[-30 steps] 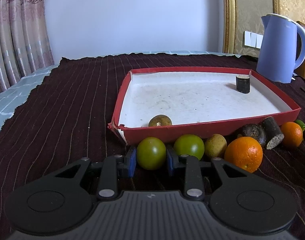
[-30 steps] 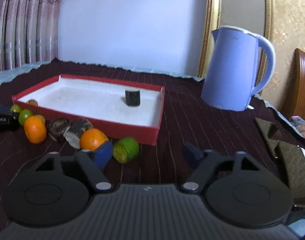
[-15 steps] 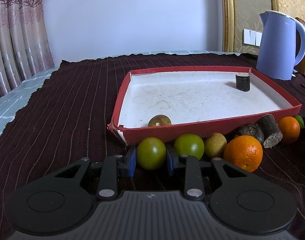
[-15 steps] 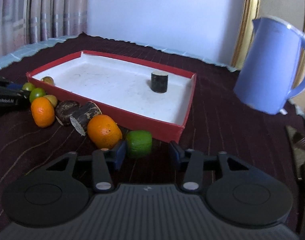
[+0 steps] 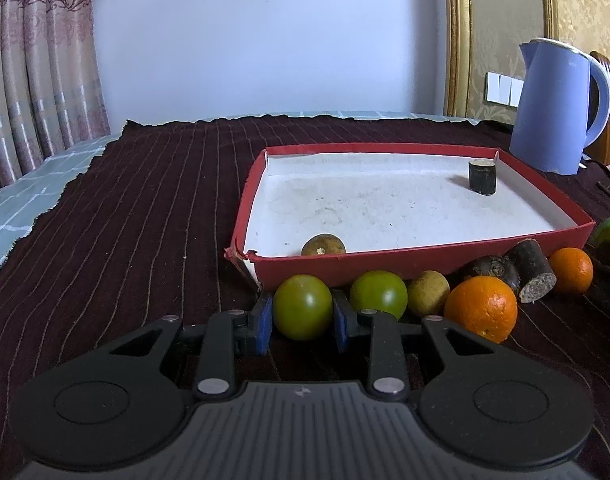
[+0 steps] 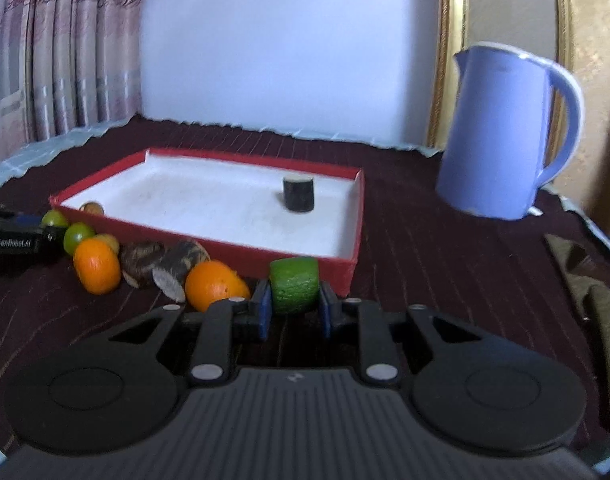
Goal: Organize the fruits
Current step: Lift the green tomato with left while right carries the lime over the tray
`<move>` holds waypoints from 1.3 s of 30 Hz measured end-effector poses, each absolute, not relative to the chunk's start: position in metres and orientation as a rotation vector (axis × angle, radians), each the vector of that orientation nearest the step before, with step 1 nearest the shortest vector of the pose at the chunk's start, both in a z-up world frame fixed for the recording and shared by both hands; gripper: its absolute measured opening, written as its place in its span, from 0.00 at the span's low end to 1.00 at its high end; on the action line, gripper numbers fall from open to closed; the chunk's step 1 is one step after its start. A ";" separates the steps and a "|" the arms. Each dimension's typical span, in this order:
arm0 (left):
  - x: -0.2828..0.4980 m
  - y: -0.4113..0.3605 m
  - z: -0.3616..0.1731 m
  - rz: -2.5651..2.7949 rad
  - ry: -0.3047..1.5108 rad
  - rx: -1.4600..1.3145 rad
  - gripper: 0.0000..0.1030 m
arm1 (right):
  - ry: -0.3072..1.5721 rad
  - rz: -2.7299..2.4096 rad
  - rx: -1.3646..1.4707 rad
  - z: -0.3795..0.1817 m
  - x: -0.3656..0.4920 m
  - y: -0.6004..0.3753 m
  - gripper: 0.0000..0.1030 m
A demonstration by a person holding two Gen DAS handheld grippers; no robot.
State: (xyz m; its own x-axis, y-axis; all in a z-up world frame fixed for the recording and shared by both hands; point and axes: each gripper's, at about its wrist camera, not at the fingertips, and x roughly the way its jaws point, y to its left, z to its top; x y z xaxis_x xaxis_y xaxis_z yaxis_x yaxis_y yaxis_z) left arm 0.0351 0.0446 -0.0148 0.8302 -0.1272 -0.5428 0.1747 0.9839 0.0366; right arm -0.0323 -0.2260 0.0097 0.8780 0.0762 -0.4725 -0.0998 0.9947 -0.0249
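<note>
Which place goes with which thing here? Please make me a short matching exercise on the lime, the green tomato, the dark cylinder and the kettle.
Things:
1. lime
2. green tomato
3. dark cylinder
4. kettle

Places:
A. upright inside the red tray, near its far right corner
B. between the left claw's pads
C. on the cloth beyond the tray's right end
D. between the right claw's pads

Pairs: 1-D, 2-B, 3-A, 4-C
</note>
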 end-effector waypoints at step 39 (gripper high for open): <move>0.055 -0.003 0.021 -0.119 0.536 0.149 0.29 | 0.405 0.140 -0.016 0.033 -0.010 -0.193 0.22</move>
